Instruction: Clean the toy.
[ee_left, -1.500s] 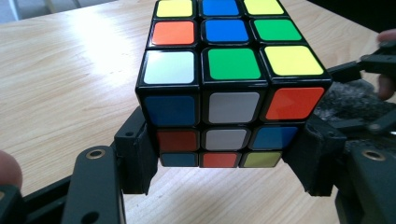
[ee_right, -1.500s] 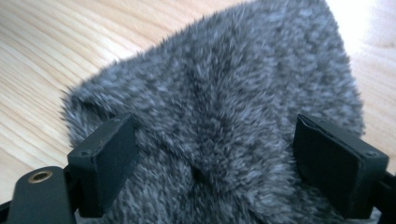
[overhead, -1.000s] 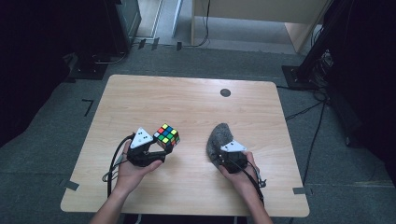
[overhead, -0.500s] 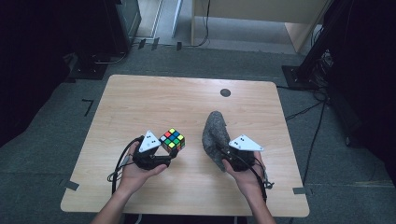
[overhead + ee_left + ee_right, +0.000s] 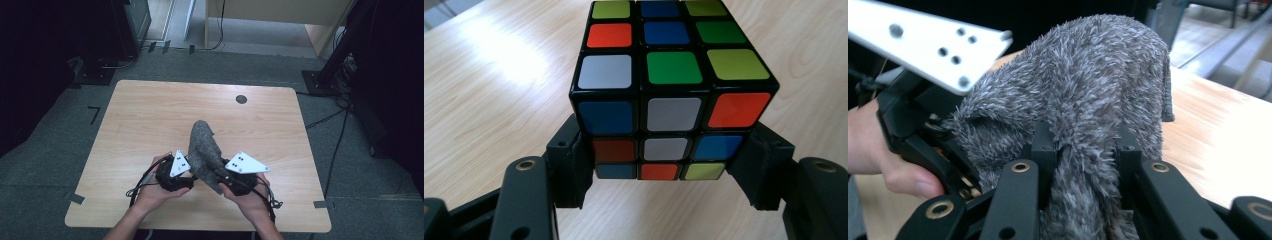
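Left gripper clamped on glossy, square-tiled puzzle cube, right gripper pinching shaggy grey cloth, draped over cube, smooth wooden table.

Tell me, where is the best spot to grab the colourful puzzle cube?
Probably as the left tool does now: the Rubik's cube has flat, parallel sides, so pinch two opposite faces low down, coming in level from one side, with the jaws square to the faces so it cannot twist out.
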`<state>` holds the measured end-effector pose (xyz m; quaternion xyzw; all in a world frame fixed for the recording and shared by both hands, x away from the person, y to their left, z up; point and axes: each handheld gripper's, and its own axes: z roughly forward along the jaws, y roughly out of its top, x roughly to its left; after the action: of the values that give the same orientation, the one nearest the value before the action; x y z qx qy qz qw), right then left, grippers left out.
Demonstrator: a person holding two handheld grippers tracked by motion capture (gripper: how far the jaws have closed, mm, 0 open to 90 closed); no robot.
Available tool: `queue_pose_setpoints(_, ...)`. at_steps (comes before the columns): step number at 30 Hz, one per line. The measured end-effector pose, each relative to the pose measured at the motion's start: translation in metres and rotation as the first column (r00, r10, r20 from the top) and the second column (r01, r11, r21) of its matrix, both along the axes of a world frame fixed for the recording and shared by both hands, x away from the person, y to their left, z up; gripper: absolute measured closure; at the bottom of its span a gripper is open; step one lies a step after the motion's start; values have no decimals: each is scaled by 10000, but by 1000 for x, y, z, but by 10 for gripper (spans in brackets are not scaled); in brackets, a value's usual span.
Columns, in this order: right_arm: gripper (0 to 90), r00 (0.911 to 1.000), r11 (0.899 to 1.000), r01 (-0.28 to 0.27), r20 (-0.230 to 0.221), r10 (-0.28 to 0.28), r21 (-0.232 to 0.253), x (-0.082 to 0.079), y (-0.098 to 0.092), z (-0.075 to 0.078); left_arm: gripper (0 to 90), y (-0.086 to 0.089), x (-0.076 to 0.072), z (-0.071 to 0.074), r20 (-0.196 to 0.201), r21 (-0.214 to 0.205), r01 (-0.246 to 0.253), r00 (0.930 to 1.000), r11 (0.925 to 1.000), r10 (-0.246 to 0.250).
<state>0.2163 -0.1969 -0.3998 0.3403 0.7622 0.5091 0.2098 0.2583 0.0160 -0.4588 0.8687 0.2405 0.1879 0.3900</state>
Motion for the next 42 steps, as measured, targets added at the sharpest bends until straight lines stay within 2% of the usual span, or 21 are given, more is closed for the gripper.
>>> queue_pose_setpoints(3,714,9989,9985,-464,-70,463,-283,-1,13,-7,344,-5,-7,1,413,40,296,9987,9996,-297)
queue_pose_setpoints(5,712,9989,9988,-377,-273,369,-311,3,12,-12,345,-4,-12,5,783,-96,493,9958,9987,-484)
queue_pose_setpoints(7,711,9993,9992,-284,-267,276,-284,4,10,-13,345,-4,-13,6,918,-75,460,9948,9989,-451)
queue_pose_setpoints(8,710,9992,10000,12,-390,-12,-16,8,2,-13,345,-2,-13,7,1097,-204,436,9931,9988,-411)
queue_pose_setpoints(10,709,9979,9981,568,-313,-575,-219,11,-6,-14,345,0,-12,8,1044,-287,407,9938,9988,-375)
queue_pose_setpoints(13,710,9908,9916,1233,-509,-1252,-399,15,-16,-16,345,3,-9,8,989,-278,363,9945,9990,-334)
queue_pose_setpoints(14,710,9892,9905,1340,-556,-1357,-323,15,-19,-16,345,3,-9,7,968,-203,361,9947,9991,-339)
queue_pose_setpoints(17,709,9944,9948,990,-398,-980,245,9,-16,-9,345,0,-10,3,1067,93,352,9936,9993,-360)
queue_pose_setpoints(19,708,9993,9989,348,-118,-345,311,4,-7,-4,344,-3,-11,0,1193,136,316,9923,9994,-330)
queue_pose_setpoints(22,708,9989,9985,-427,-162,432,338,-4,9,-3,345,-4,-14,1,1328,77,556,9896,9984,-561)
queue_pose_setpoints(24,708,9985,9984,-526,-150,530,211,-4,12,-4,344,-4,-15,1,1385,39,629,9884,9980,-629)
queue_pose_setpoints(25,708,9982,9984,-552,-210,554,100,-3,14,-7,344,-4,-16,2,1410,-11,681,9877,9977,-673)
queue_pose_setpoints(27,710,9981,9990,-410,-454,417,168,1,13,-12,345,-4,-17,3,1437,2,697,9872,9976,-690)
queue_pose_setpoints(29,713,9987,9998,-60,-500,70,212,6,5,-16,344,-4,-17,3,1464,72,706,9867,9975,-708)
queue_pose_setpoints(30,713,9987,9998,-60,-500,70,212,6,5,-16,344,-4,-17,3,1439,33,703,9871,9975,-701)
queue_pose_setpoints(32,714,9965,9979,653,-527,-651,23,11,-5,-17,344,-2,-15,3,1366,-2,706,9882,9975,-699)
queue_pose_setpoints(36,715,9944,9960,890,-576,-882,101,12,-10,-17,344,-1,-13,1,1219,-38,658,9904,9978,-648)
queue_pose_setpoints(38,714,9969,9972,622,-504,-600,425,8,-7,-14,344,-2,-12,0,1148,0,672,9911,9977,-668)
queue_pose_setpoints(39,711,9992,9985,51,-399,-29,542,3,1,-11,344,-2,-12,-1,1139,-10,659,9913,9978,-654)
queue_pose_setpoints(42,709,9987,9991,-367,-349,374,203,0,13,-12,344,-4,-13,-2,1111,-66,723,9913,9974,-711)
